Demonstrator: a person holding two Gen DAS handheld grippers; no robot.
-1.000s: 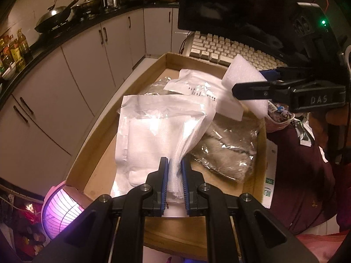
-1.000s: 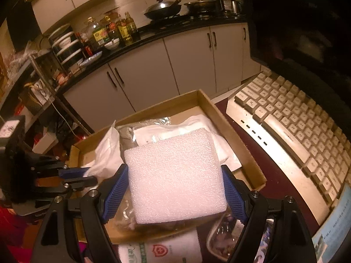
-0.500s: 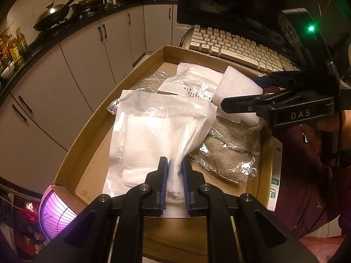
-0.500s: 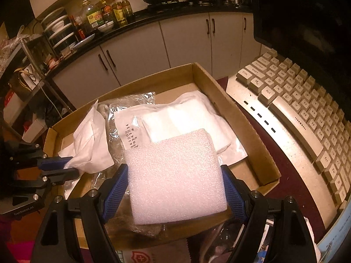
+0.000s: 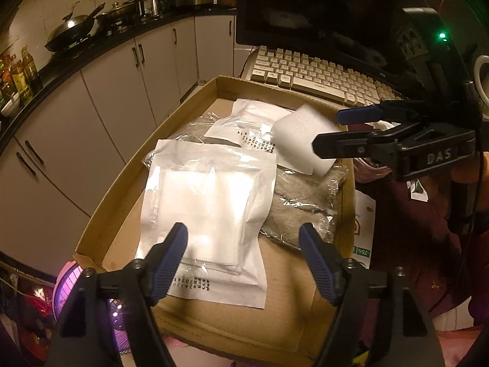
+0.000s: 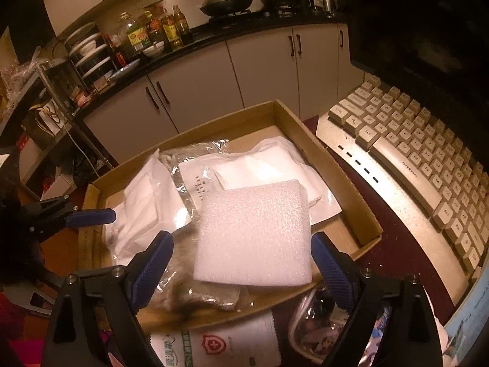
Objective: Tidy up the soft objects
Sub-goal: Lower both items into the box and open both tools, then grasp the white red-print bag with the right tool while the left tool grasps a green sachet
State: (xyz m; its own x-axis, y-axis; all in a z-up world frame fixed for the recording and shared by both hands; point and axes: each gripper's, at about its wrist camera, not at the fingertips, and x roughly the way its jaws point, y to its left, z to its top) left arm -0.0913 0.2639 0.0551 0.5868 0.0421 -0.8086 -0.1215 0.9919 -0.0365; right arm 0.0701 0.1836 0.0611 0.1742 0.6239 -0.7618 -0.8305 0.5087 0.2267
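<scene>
A white cloth in a clear bag (image 5: 207, 202) lies flat in the cardboard box (image 5: 122, 183). My left gripper (image 5: 243, 235) hangs just above the bag's near end, jaws opening and nothing pressed between the pads. A white foam block (image 6: 253, 232) rests tilted on a bagged grey furry item (image 6: 195, 293) at the box's near right side. My right gripper (image 6: 241, 240) straddles the block, jaws opening, with a gap showing at the left pad. The left wrist view shows the right gripper (image 5: 327, 131) beside the foam block (image 5: 299, 140). The right wrist view shows the left gripper (image 6: 91, 217) at the far left.
A second white bag with printed text (image 6: 266, 168) lies at the back of the box. A beige keyboard (image 6: 412, 153) and a dark monitor (image 5: 305, 6) stand right of the box rim (image 6: 351, 189). A white labelled pack (image 6: 220, 345) lies nearest. A glowing pink lamp (image 5: 65, 284) sits lower left; kitchen cabinets lie behind.
The left jaws have spread wide and let go of the white bag, which now lies flat in the box. The right jaws have widened off the foam block, which has tipped onto the bags.
</scene>
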